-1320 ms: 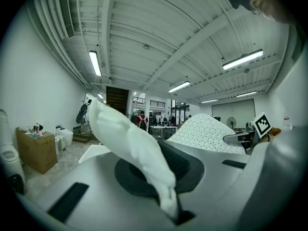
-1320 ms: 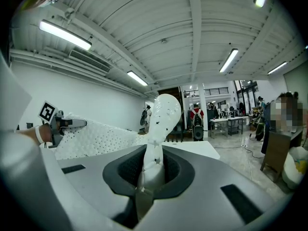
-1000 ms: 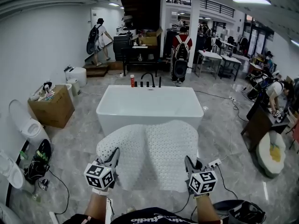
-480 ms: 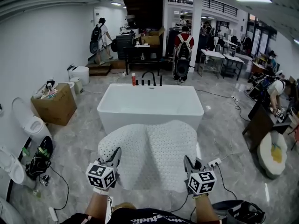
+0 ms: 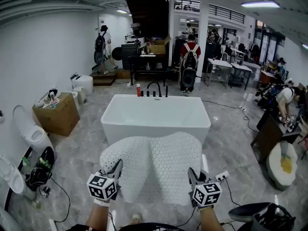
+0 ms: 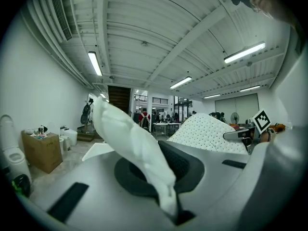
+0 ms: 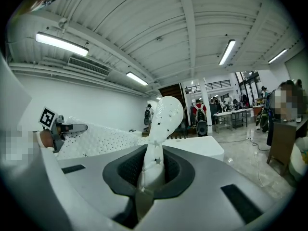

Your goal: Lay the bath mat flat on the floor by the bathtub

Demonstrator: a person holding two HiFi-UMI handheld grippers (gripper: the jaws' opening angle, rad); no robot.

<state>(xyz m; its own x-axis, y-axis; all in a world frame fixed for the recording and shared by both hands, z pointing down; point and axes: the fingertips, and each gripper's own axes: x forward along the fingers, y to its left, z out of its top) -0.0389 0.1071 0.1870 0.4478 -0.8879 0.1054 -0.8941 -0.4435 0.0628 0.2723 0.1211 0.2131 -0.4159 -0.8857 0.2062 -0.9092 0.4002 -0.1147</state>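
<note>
A white perforated bath mat (image 5: 153,165) is held up in the air in front of me, spread between both grippers, its far edge sagging in two humps toward the white bathtub (image 5: 155,115). My left gripper (image 5: 114,170) is shut on the mat's near left corner; in the left gripper view a fold of mat (image 6: 139,150) is pinched in the jaws. My right gripper (image 5: 192,175) is shut on the near right corner, and the right gripper view shows the mat's edge (image 7: 156,143) clamped upright. The mat hides the floor right by the tub.
A cardboard box (image 5: 56,112) and toilets (image 5: 29,134) stand at the left wall. A black bag (image 5: 41,165) and cables lie on the grey floor at the left. A power strip (image 5: 220,177) lies at the right. People stand behind the tub; tables and a wooden cabinet (image 5: 267,134) are at the right.
The view has tilted slightly and the mat with both grippers sits a little lower in frame. Both grips on the mat corners are unchanged.
</note>
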